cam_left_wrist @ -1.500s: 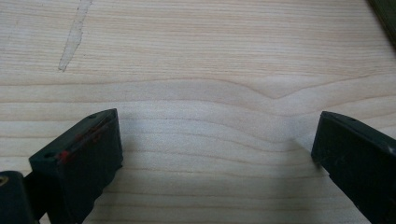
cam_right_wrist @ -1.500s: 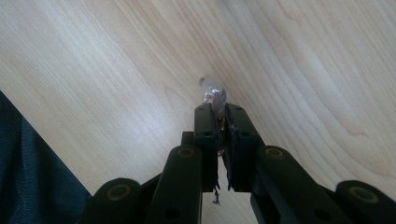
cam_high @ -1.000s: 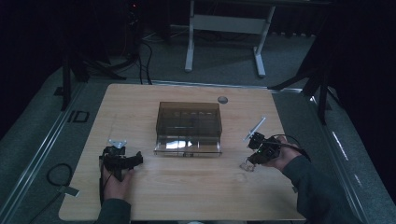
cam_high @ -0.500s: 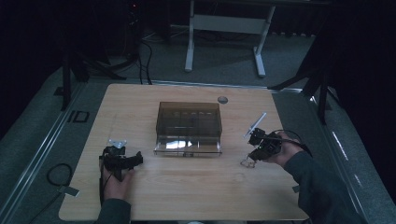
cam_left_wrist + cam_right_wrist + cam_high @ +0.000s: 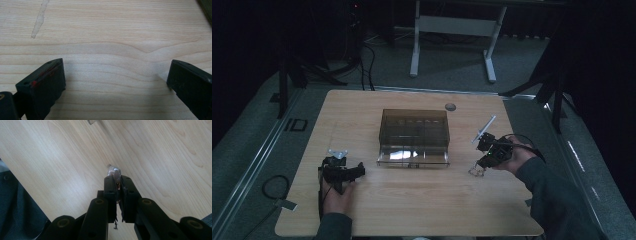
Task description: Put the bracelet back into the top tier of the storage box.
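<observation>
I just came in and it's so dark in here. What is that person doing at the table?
A person sits at a wooden table with a gripping tool in each hand. The right tool is pinched shut on a small clear thing, held just above the wood. What it is, I can't tell. The left tool rests open near the table's front, holding nothing. A see-through brown box sits between them in the middle, untouched.

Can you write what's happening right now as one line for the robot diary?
left tongs: open, empty, low over table | right tongs: shut on small clear thing | box: mid-table, untouched
</observation>
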`<state>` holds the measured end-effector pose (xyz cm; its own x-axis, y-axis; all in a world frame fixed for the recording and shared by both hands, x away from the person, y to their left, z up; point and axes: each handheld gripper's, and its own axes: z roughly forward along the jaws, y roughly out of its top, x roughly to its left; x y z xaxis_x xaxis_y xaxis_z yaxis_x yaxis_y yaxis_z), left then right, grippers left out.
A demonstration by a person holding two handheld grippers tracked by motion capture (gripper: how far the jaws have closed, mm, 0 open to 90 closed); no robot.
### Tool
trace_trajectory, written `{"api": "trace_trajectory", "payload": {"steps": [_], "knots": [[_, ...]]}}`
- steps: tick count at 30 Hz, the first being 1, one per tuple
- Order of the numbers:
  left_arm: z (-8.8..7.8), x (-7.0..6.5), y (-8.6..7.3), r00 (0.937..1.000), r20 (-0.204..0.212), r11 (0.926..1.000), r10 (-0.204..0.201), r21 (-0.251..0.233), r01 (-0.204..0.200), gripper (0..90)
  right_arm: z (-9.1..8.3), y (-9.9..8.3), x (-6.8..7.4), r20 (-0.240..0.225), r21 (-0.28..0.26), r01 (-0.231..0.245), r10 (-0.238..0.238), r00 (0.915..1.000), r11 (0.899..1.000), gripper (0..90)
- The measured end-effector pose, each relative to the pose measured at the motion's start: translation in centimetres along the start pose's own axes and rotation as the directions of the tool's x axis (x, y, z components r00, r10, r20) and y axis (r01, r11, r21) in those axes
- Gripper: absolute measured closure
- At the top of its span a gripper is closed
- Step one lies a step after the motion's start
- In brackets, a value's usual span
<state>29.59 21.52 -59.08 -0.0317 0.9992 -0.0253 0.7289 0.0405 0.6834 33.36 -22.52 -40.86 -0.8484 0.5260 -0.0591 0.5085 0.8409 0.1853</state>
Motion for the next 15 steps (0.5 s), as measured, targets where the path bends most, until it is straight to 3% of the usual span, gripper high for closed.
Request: {"api": "trace_trajectory", "payload": {"steps": [15], "knots": [[0.0,0.0,0.0,1.0000,0.000,1.0000,0.005,0.003,-0.005,1.9,-1.2,0.8,-0.4,0.003,-0.016,0.004,-0.004,1.0000,1.000,84.4]]}}
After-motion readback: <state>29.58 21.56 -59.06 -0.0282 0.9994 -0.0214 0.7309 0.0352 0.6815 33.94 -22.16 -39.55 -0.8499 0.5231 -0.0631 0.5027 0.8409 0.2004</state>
